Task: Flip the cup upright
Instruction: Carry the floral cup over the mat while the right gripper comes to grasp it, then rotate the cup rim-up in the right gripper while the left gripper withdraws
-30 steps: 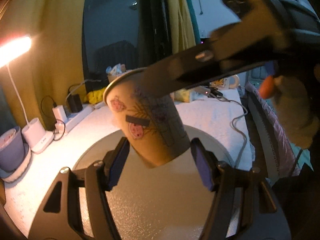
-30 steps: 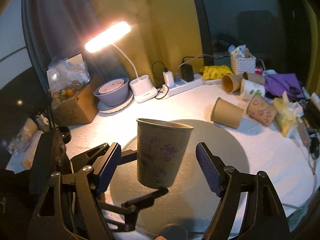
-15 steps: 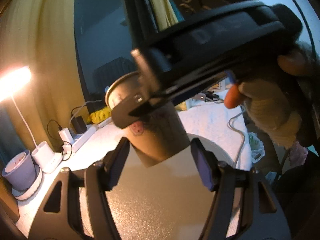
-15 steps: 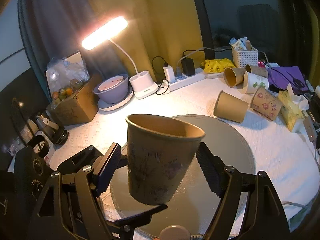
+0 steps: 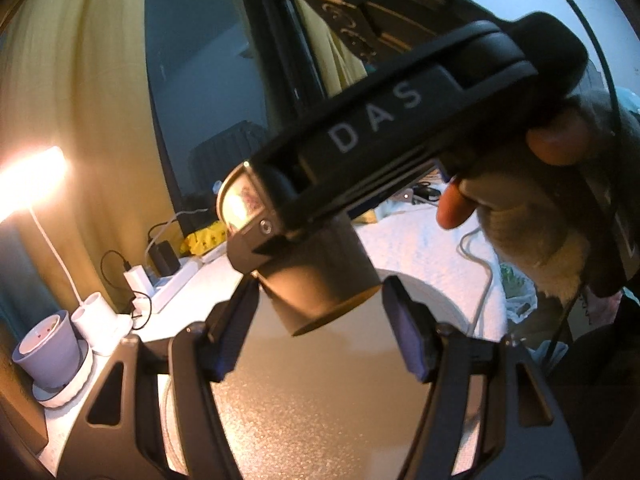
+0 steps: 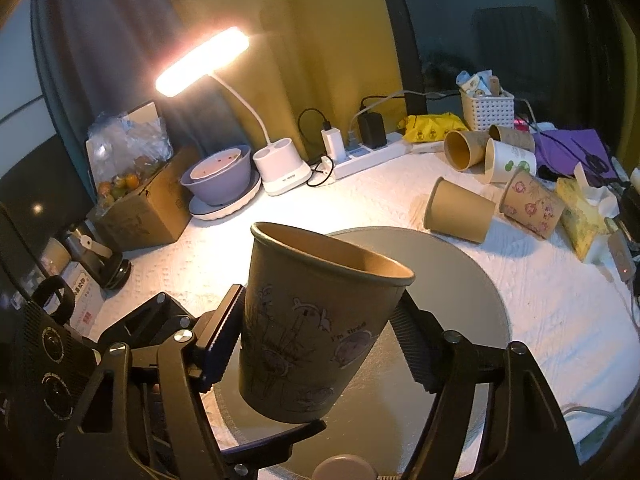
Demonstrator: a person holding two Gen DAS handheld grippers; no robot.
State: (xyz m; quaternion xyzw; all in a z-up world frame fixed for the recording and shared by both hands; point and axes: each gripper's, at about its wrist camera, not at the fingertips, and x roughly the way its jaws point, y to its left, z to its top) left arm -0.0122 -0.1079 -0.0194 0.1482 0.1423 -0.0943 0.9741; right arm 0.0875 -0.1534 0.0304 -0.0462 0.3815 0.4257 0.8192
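Right now your left gripper (image 5: 318, 328) has its jaws spread wide and holds nothing; the cup's base (image 5: 320, 280) hangs just ahead of them, between the blue pads (image 5: 406, 340) but not touching either, as far as the left wrist view shows. Your right gripper (image 6: 318, 340) has the cup (image 6: 316, 320): both pads sit against its sides, clamped mid-wall. Cup is mouth-up, tilted a bit, off the surface, above the round grey mat (image 6: 460, 292).

Left to right on the table in the right wrist view: cardboard box (image 6: 144, 208) far left, purple bowl (image 6: 218, 178) on a white plate, lit desk lamp (image 6: 202, 60), white power strip (image 6: 372, 154) with chargers plugged in. Far right, four more paper cups (image 6: 458, 210) lie on their sides, well apart from the mat, near a white basket (image 6: 486, 110).
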